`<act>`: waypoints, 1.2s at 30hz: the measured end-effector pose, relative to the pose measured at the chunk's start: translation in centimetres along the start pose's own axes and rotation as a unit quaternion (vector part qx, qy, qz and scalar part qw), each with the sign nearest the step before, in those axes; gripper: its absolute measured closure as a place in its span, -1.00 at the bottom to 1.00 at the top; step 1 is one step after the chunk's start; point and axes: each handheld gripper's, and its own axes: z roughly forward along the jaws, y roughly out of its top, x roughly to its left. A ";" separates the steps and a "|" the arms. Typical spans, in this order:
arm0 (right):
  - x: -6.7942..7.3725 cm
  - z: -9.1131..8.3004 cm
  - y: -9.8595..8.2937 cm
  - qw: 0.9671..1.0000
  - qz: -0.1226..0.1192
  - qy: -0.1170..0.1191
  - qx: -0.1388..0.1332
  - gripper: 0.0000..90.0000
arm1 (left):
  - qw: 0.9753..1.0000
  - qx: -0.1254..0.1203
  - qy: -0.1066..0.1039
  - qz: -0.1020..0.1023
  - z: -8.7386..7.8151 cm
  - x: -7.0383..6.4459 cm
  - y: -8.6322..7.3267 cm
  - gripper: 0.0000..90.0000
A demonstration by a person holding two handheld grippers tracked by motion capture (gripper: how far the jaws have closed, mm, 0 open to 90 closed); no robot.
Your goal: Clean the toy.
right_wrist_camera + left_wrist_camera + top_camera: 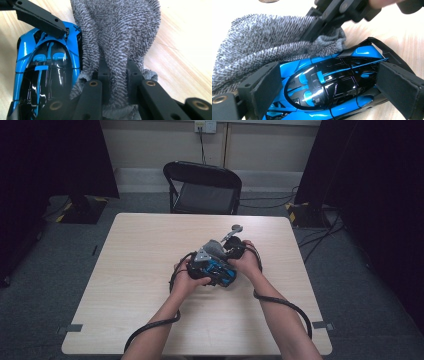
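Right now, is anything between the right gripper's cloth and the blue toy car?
Nothing visible does. The right gripper is shut on the grey cloth, which already lies against the blue toy car, held between the jaws of the left gripper.

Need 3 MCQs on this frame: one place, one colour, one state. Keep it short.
1. Where is the grey cloth?
A. on the chair
B. beside the toy car, against it
C. on the floor

2. What colours is the toy car?
A. red and white
B. all yellow
C. blue and black

3. What are the right tongs doing?
A. shut on the grey cloth
B. open above the table
C. shut on the toy car

Key: 1 B, the right gripper view shows the cloth lying along the car's side. 2 C, a blue body with a glossy black top. 3 A, its jaws pinch a fold of cloth, while the left tongs flank the car.
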 end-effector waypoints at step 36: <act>-1.0 -2.2 -3.0 0.998 -0.049 0.033 0.016 0.75 | 1.000 0.012 -0.001 0.001 0.1 0.0 0.4 -0.86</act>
